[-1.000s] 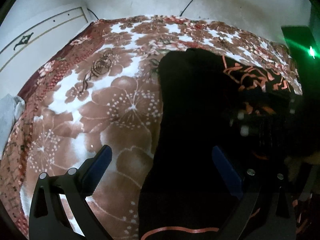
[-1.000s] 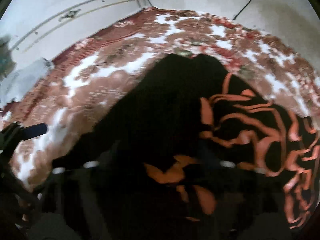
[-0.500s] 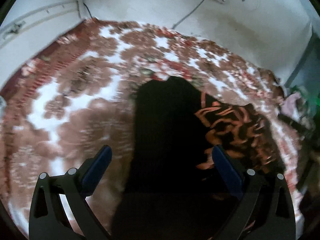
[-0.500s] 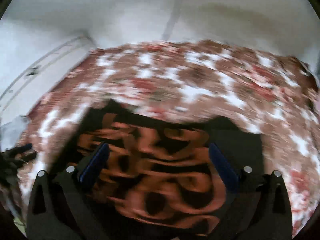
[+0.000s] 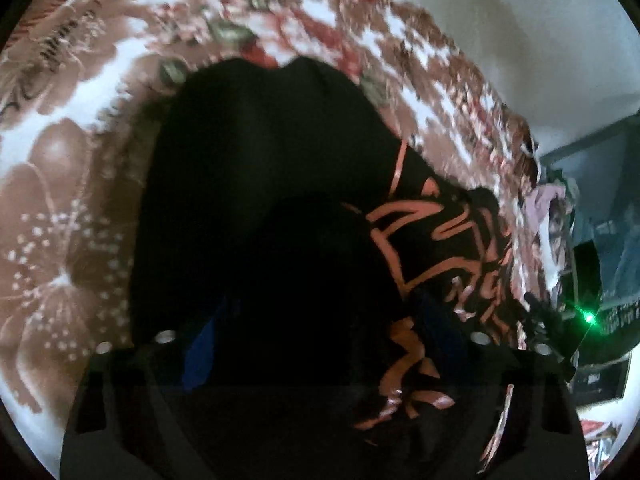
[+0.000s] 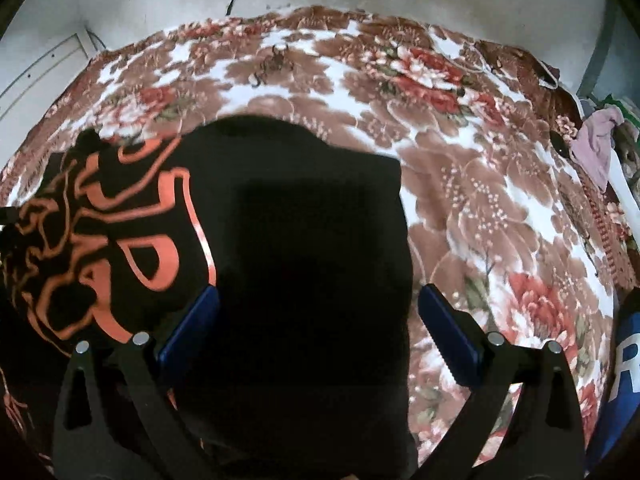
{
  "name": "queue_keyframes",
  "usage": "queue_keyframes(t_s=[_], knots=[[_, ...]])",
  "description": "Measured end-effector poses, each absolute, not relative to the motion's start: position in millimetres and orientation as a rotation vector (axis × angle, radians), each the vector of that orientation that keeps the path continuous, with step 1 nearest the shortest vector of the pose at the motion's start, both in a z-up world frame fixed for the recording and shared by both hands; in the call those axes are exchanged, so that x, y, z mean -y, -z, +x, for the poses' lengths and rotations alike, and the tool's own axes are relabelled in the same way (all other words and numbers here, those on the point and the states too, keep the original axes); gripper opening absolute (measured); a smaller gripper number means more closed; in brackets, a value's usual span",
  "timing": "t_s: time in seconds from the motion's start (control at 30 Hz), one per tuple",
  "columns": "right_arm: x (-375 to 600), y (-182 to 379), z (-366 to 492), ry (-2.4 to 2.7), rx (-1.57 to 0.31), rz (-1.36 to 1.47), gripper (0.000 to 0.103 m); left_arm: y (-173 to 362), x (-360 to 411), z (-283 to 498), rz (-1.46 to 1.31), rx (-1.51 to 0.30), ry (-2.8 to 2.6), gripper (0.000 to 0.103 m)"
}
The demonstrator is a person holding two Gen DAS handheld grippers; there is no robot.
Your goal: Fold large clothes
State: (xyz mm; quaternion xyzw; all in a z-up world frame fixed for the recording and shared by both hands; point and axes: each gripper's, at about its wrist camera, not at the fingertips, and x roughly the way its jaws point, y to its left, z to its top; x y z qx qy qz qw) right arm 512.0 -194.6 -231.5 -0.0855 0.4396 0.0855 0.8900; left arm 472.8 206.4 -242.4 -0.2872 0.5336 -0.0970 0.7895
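A large black garment (image 5: 260,168) with an orange print (image 5: 432,248) lies spread on a brown and white floral blanket (image 5: 60,184). My left gripper (image 5: 320,340) points down, low over the garment. Its jaws are closing, with dark cloth lying between the blue pads (image 5: 198,354); I cannot see them pressing on it. In the right wrist view the garment (image 6: 320,216) fills the middle, with the orange print (image 6: 152,256) at the left. My right gripper (image 6: 320,332) stands wide open over the plain black part near the garment's right edge, with nothing pinched.
The floral blanket (image 6: 500,208) stretches to the pale walls behind. A pink cloth (image 6: 596,136) and other clutter lie at its right edge. A blue thing with white lettering (image 6: 628,360) is at the lower right. A green light (image 5: 588,316) glows beside dark furniture.
Both views have swung across the garment and come closer to it. The left jaws stand narrower than before. In the right view the orange print has shifted to the left.
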Motion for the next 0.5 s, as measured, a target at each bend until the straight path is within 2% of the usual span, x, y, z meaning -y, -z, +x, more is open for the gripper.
queue_keyframes(t_s=[0.03,0.1,0.13,0.17,0.3,0.5], knots=[[195,233,511,-0.179,-0.913,-0.176,0.098,248,-204,475,-0.610,-1.167,0.204,0.066],[196,236,511,-0.183,-0.911,-0.168,0.098,251,-200,476,-0.596,-1.182,0.208,0.039],[195,237,511,-0.183,-0.910,-0.166,0.098,250,-197,476,-0.571,-1.182,0.199,0.034],[195,238,511,-0.185,-0.909,-0.168,0.098,246,-194,476,-0.551,-1.173,0.198,0.023],[194,238,510,-0.180,-0.902,-0.188,0.098,222,-186,470,-0.466,-1.142,0.180,0.017],[195,230,507,-0.159,-0.875,-0.198,0.098,180,-208,466,-0.450,-1.062,0.196,0.015]])
